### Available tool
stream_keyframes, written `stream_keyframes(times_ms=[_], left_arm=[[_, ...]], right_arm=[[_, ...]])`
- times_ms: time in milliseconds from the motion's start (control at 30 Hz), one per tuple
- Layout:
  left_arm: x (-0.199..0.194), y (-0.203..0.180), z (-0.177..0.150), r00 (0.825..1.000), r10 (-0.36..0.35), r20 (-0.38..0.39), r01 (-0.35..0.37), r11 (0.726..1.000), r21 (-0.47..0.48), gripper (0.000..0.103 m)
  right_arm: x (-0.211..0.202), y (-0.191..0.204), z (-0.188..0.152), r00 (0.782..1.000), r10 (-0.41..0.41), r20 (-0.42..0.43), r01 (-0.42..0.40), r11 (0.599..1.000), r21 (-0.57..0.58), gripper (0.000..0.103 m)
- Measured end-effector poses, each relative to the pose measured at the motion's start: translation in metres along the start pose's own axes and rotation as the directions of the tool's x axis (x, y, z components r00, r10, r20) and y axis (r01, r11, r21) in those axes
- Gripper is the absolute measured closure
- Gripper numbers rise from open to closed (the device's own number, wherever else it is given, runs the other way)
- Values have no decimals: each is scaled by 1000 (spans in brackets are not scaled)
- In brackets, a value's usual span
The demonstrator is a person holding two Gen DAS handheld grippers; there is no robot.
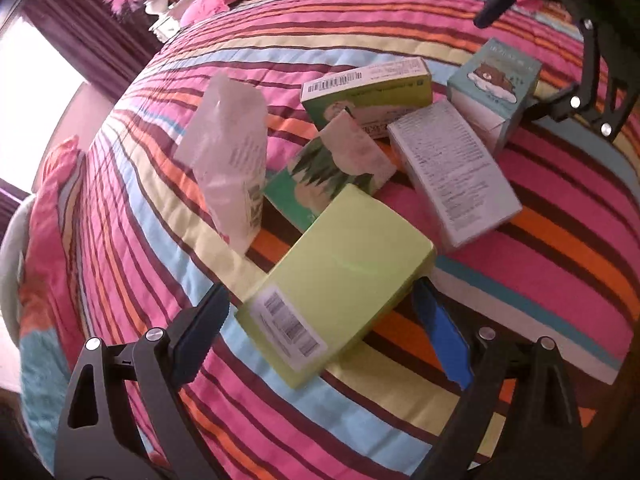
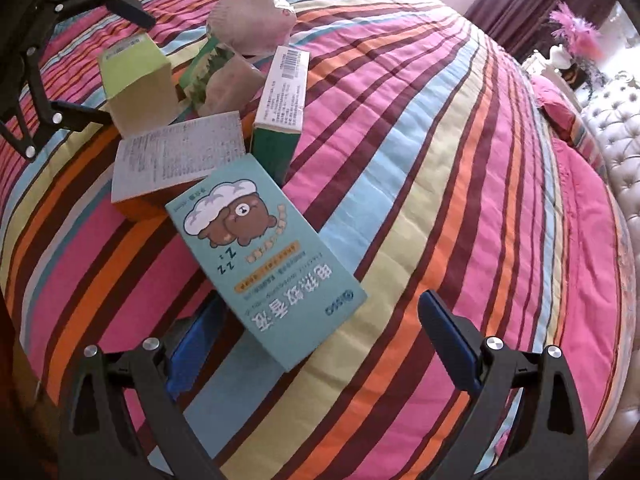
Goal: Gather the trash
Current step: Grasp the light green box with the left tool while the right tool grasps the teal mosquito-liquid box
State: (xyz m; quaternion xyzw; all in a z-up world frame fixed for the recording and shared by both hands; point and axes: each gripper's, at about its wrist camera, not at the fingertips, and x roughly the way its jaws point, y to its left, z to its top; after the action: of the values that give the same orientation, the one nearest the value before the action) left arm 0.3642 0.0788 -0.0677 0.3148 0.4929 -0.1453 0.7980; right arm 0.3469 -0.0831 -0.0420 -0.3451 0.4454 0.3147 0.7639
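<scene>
A striped quilt (image 2: 400, 160) in pink, orange, blue and maroon covers the bed; a tufted headboard (image 2: 612, 140) and maroon curtains (image 1: 80, 28) border it. Empty cartons cluster mid-quilt. The teal bear box (image 2: 256, 256) shows "ZZ". Left gripper (image 1: 320, 320) spread around the lime box (image 1: 344, 280); right gripper (image 2: 316, 336) spread beside the bear box.

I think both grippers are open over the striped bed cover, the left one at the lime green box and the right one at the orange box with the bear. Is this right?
Not quite. The bear box between the right gripper's open fingers is light blue, not orange, as the right wrist view shows. The rest holds: the left gripper is open at the lime green box, both over the striped bed cover.
</scene>
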Motion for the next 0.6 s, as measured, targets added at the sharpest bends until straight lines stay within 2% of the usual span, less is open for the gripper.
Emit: stream_keyframes(times_ms=[133, 233, 367, 467, 600], left_arm=[[11, -5, 9, 999, 4, -39, -2, 998, 67, 13], [16, -8, 12, 998, 5, -57, 0, 996, 84, 13], [19, -7, 14, 994, -74, -84, 77, 996, 37, 13], [18, -9, 13, 997, -22, -69, 26, 998, 60, 13], [23, -9, 15, 996, -19, -88, 25, 997, 67, 13]], right_arm=[[10, 0, 7, 998, 42, -38, -42, 999, 1, 11], [16, 2, 9, 995, 82, -52, -81, 997, 17, 11], [19, 2, 11, 985, 170, -44, -166, 983, 84, 13], [22, 5, 12, 980, 188, -59, -183, 979, 91, 25], [22, 7, 9, 977, 206, -52, -199, 973, 116, 31]])
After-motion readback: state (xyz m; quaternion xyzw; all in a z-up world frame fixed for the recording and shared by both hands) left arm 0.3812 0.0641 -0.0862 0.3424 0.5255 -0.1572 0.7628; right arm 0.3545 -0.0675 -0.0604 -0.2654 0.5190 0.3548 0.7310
